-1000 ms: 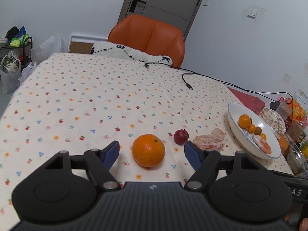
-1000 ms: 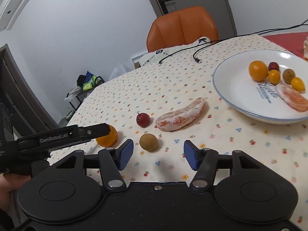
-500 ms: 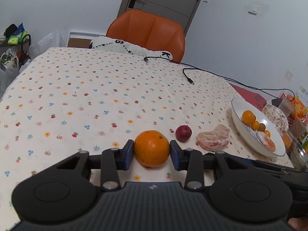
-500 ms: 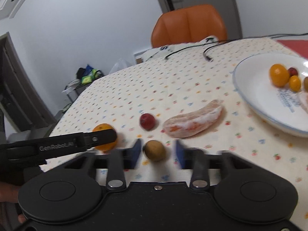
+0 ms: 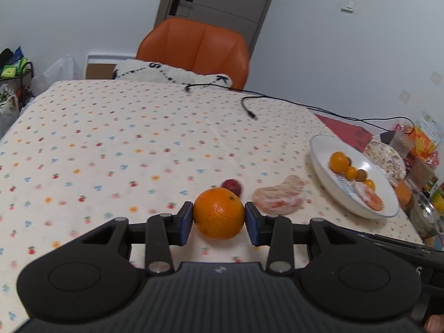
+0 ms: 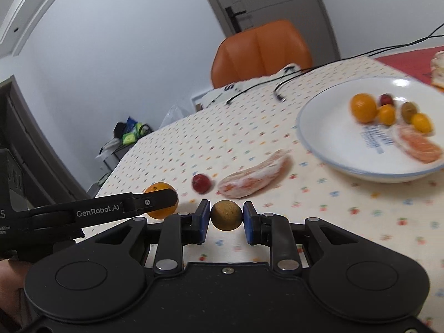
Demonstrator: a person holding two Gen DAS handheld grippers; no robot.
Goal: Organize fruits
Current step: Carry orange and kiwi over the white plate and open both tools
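Note:
My left gripper (image 5: 218, 217) is shut on a big orange (image 5: 218, 213), held just above the dotted tablecloth. In the right wrist view the same orange (image 6: 160, 200) shows behind the left gripper's finger. My right gripper (image 6: 226, 217) is shut on a small round brown fruit (image 6: 226, 215). Behind them on the cloth lie a small red fruit (image 5: 232, 186) (image 6: 201, 183) and a peeled citrus piece (image 5: 280, 199) (image 6: 255, 174). A white plate (image 5: 322, 155) (image 6: 313, 136) at the right holds several small fruits and a citrus segment.
Black cables (image 5: 249, 105) run across the far side of the table in front of an orange chair (image 5: 194, 47). Snack packets and a glass bowl (image 5: 427, 216) crowd the right edge past the plate. A person's hand (image 6: 8, 291) holds the left gripper.
Both grippers went from open to shut, the left on the orange and the right on the brown fruit. Each fruit now sits slightly lifted, and the right view has swung toward the plate.

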